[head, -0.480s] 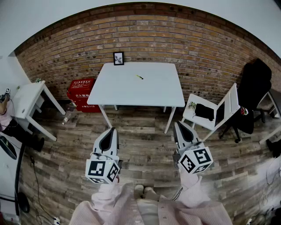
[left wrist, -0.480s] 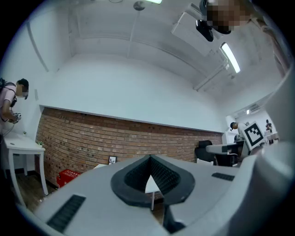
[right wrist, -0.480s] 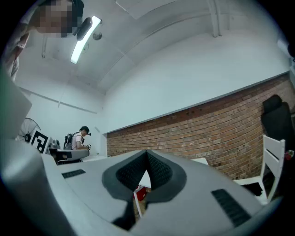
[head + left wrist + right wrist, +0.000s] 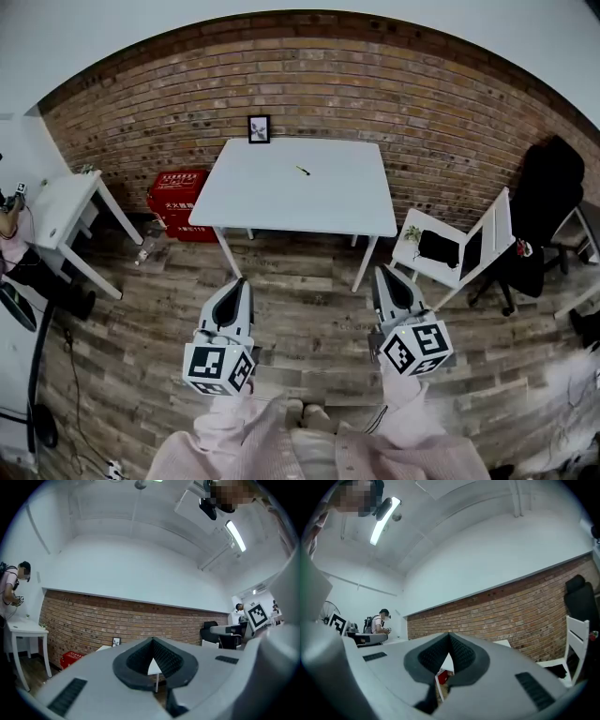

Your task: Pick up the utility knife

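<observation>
The utility knife (image 4: 302, 171) is seen on the white table (image 4: 262, 202), in its far half and about midway between the side edges. The left gripper (image 4: 240, 280) and right gripper (image 4: 382, 271) are held well short of the near edge (over the wooden floor (image 4: 309, 309)), each with jaws closed together on nothing.

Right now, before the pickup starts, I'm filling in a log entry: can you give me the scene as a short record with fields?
target: utility knife, lying on the white table, untouched
left claw: shut, empty, short of the table
right claw: shut, empty, short of the table
backdrop: brick wall; picture frame at the table's far edge
beside table: red box at left, white chair at right
</observation>
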